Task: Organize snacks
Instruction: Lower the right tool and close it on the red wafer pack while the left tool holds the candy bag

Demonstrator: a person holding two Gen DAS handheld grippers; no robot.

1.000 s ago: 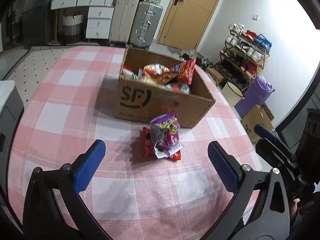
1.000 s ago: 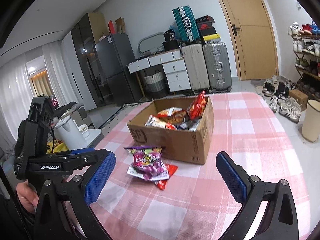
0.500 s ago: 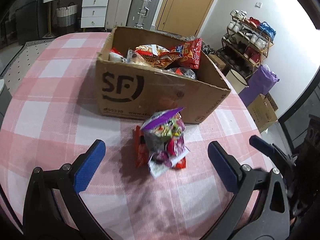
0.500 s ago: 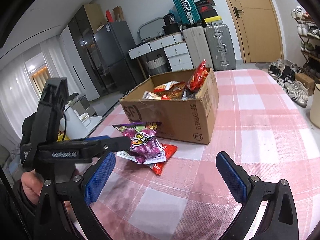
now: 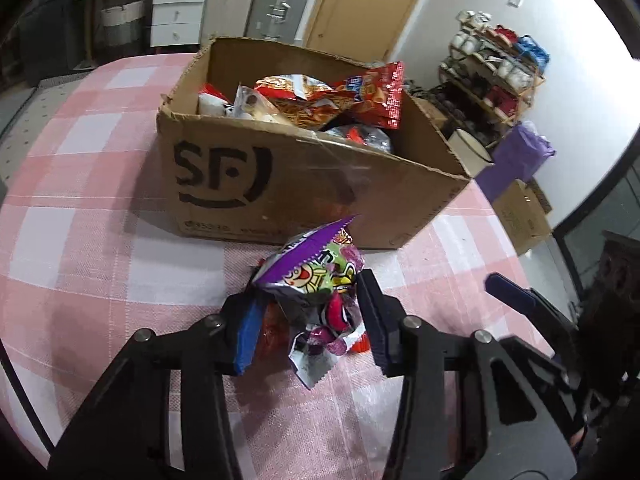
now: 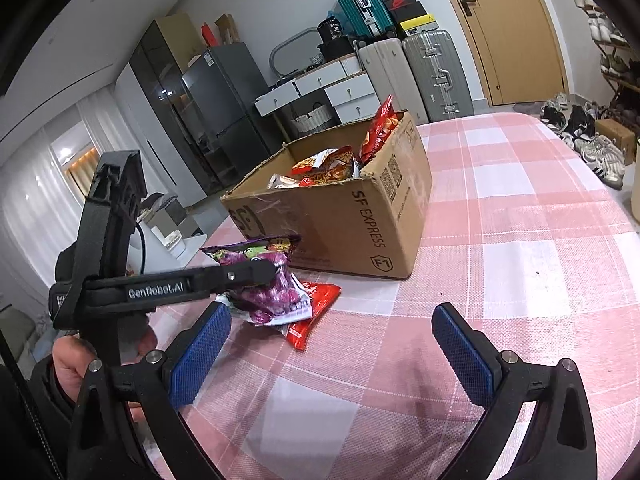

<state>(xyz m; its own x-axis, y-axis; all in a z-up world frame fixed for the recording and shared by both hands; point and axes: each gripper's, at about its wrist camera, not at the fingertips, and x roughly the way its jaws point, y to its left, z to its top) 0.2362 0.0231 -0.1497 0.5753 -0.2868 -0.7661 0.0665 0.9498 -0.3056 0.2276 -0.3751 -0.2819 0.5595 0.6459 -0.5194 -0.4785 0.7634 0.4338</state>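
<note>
One gripper (image 5: 310,320) clamps purple packet (image 5: 320,280) — other (image 6: 326,354) wide.

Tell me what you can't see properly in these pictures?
- Red packet: left wrist view, mostly hidden under the purple candy bag.
- Left gripper: whether its pads pinch the bag, crumpled foil hides.
- Cardboard box bottom: both views, top snacks cover it.

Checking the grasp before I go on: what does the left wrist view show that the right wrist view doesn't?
Only the left wrist view shows the left gripper closed on both sides of the purple snack bag. Only the right wrist view shows the right gripper open over bare tablecloth. Both show the bag, the red packet beneath it and the cardboard box.
</note>
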